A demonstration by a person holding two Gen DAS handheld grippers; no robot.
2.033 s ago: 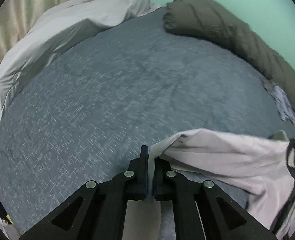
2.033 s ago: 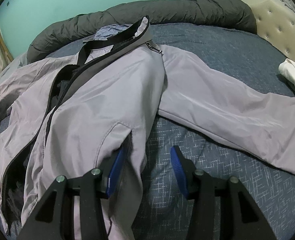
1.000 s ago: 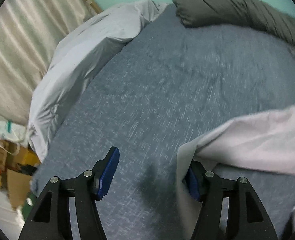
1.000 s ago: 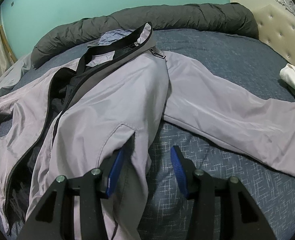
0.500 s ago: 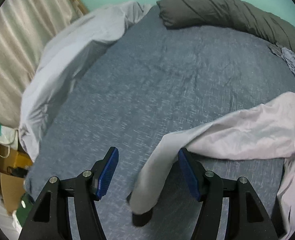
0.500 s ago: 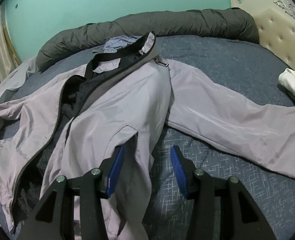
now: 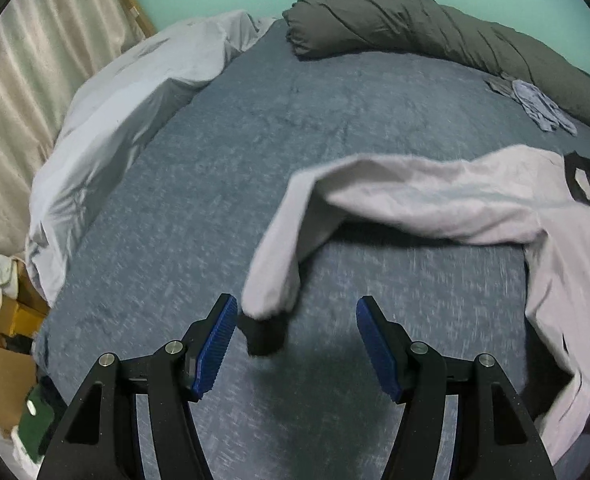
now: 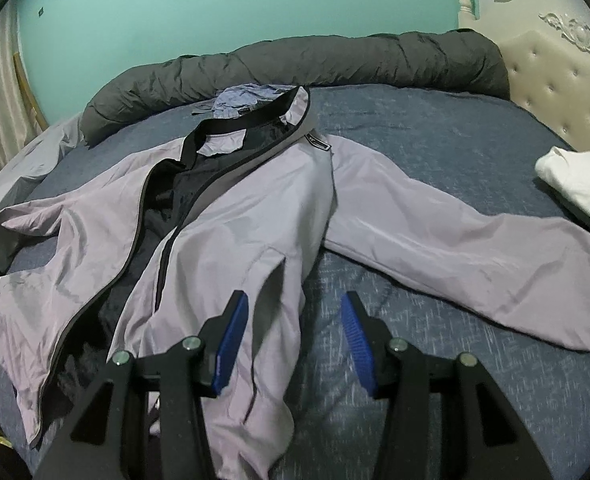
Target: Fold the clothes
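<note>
Jacket (image 8: 231,240): we see it spread open across the middle of the bed (image 8: 435,140), ready for folding.
Sleeve (image 7: 283,256): draped at centre frame, cuff just ahead of us.
Left gripper (image 7: 296,344): wide open, holding nothing.
Right gripper (image 8: 295,338): half open over the hem, gripping nothing.

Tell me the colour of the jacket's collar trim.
Black, on the pale lilac jacket; clearest in the right wrist view.

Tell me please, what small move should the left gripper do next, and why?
Probably lower the left gripper and close its fingers on the sleeve cuff. It stands open, the dark cuff lies just ahead, and the sleeve sprawls crooked on the bed, unfolded.
</note>
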